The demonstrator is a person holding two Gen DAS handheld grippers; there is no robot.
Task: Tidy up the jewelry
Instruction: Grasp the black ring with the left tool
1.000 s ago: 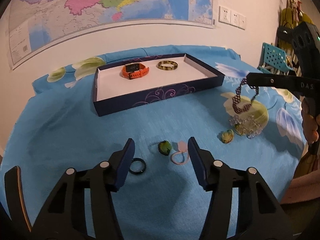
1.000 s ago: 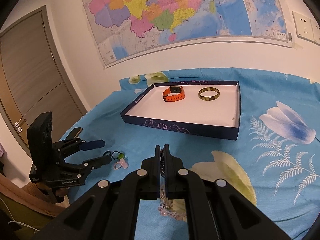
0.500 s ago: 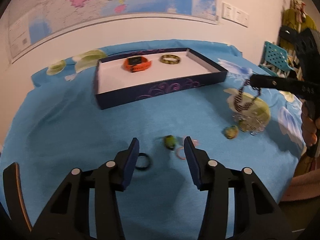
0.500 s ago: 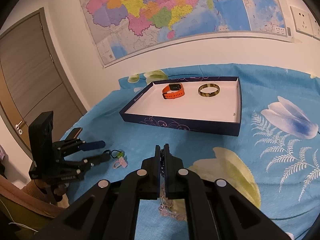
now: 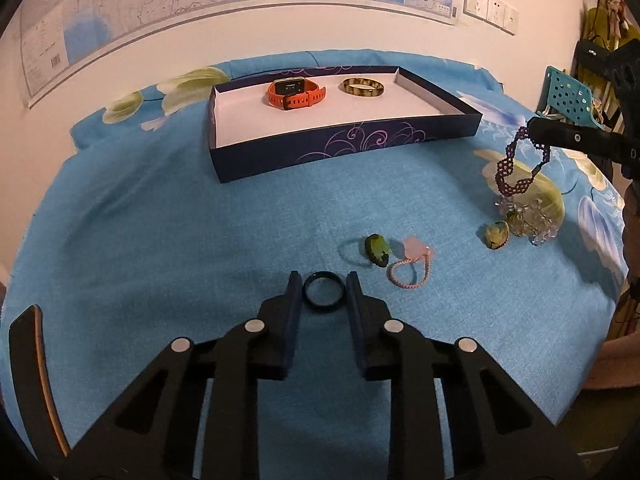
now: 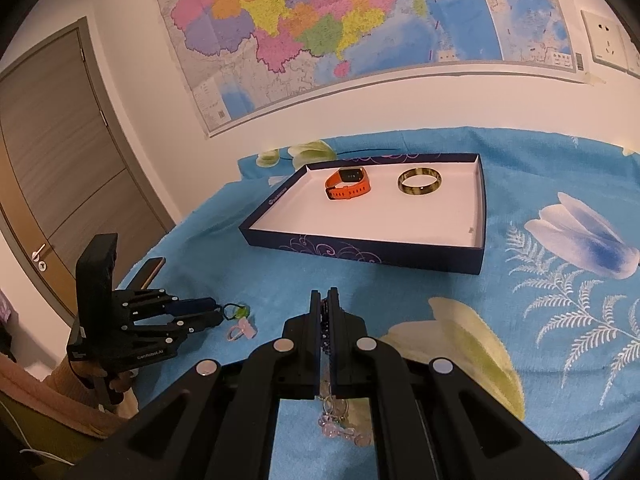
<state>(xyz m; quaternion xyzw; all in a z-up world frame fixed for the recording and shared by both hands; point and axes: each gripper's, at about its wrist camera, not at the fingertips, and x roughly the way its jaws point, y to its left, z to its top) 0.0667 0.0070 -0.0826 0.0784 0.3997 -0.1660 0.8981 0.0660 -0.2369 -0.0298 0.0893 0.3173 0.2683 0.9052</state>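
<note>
The job is partly done. In the box (image 5: 344,148) at the back of the table (image 5: 160,240) there are two things put away: an orange watch (image 5: 296,93) on the left and a brown bangle (image 5: 361,88) to its right. The rest of the box floor is bare and white.

The other pieces are not in the box yet. Going from left to right on the blue cloth, first comes a dark ring (image 5: 323,289). The left claw (image 5: 323,289) has one finger on each side of it and the jaws are closing. The fingers (image 5: 293,300) look very close to the ring, but it cannot be told if they press on it yet. Next is a green stone ring (image 5: 377,250), then a pink bracelet (image 5: 410,267) just beside it. Farther right lies a green and gold charm (image 5: 496,234), touching a heap of clear beads (image 5: 528,216).

Above those beads, the right claw (image 5: 532,130) is closed tight on a purple bead chain (image 5: 516,172). The chain hangs down from the tips, and its low end is near the clear beads. It may be joined to them, but that is hard to tell.

So two pieces are in the box, two are being picked, and about three more wait on the cloth.

There is little writing to read. The body of the left claw has small white letters that look like "GenRobot.AI". The box wall has a tiny white logo, too small to read. The wall map (image 6: 360,28) has words, but they are too small as well.
</note>
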